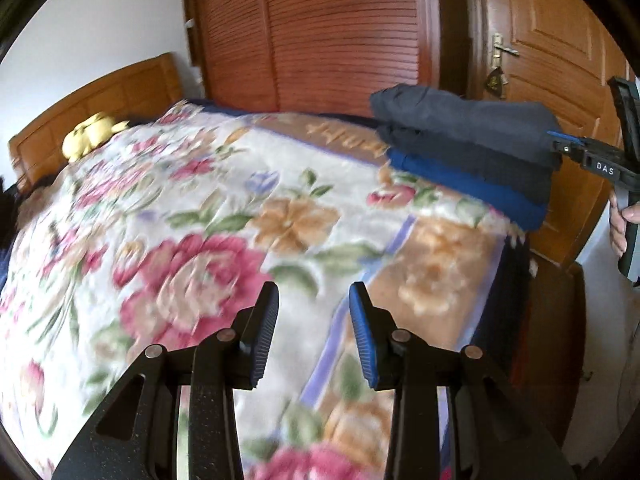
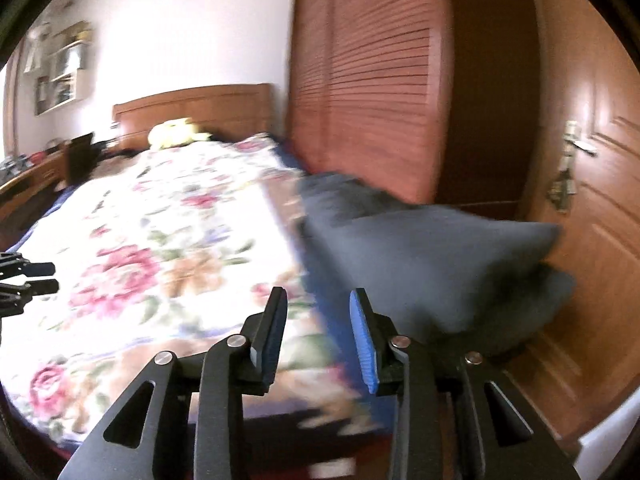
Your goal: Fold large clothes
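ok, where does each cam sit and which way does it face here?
Left wrist: on the left gripper, jaws apart and empty, looking down across the floral blanket toward the headboard; the right gripper and a hand show at the right edge.
Right wrist: on the right gripper, open and empty, facing the folded stack at the bed's corner; the left gripper shows at the left edge.
Shared: blanket, stack, yellow toy, wardrobe, door.

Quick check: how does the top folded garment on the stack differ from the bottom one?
The top garment is dark grey; the bottom garment is bright blue. The top garment shows its whole upper face, while the bottom garment shows only its front edge. Both are folded and lie in one stack at the corner of the floral blanket.
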The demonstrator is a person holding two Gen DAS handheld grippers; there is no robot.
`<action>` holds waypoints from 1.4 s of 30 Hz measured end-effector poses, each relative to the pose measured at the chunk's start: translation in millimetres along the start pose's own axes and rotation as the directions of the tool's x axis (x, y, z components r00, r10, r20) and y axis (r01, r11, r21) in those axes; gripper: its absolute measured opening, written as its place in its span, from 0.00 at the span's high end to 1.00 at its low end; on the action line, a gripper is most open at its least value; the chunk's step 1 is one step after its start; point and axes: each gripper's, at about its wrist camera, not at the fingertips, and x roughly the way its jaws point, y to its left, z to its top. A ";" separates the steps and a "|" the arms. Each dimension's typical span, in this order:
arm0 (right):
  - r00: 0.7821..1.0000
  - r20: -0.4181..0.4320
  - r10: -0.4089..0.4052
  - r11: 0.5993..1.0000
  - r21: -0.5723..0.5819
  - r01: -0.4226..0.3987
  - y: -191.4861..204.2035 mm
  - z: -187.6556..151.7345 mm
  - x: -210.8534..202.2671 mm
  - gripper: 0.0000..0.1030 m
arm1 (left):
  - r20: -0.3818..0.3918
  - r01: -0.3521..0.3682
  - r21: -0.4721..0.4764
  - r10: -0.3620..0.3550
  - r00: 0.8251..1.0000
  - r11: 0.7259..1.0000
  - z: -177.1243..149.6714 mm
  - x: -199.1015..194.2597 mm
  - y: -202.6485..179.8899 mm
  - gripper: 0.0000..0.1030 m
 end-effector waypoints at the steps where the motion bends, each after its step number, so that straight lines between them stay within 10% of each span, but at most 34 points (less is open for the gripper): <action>1: 1.000 -0.006 0.024 1.000 -0.012 -0.024 10.8 -2.9 3.6 0.61 | -0.006 -0.034 0.000 0.034 0.999 0.999 -11.2 -2.7 4.2 0.64; 26: 0.916 -0.163 0.366 0.923 -0.063 -0.380 155.1 -31.2 51.9 0.31 | -0.039 -0.260 -0.330 0.262 0.964 0.908 -143.6 -96.2 81.4 0.64; 42: 0.895 -0.007 0.445 0.888 -0.123 -0.443 149.2 5.2 -19.0 0.31 | 0.051 -0.422 -0.423 0.486 0.872 0.802 -138.9 -183.0 97.0 0.64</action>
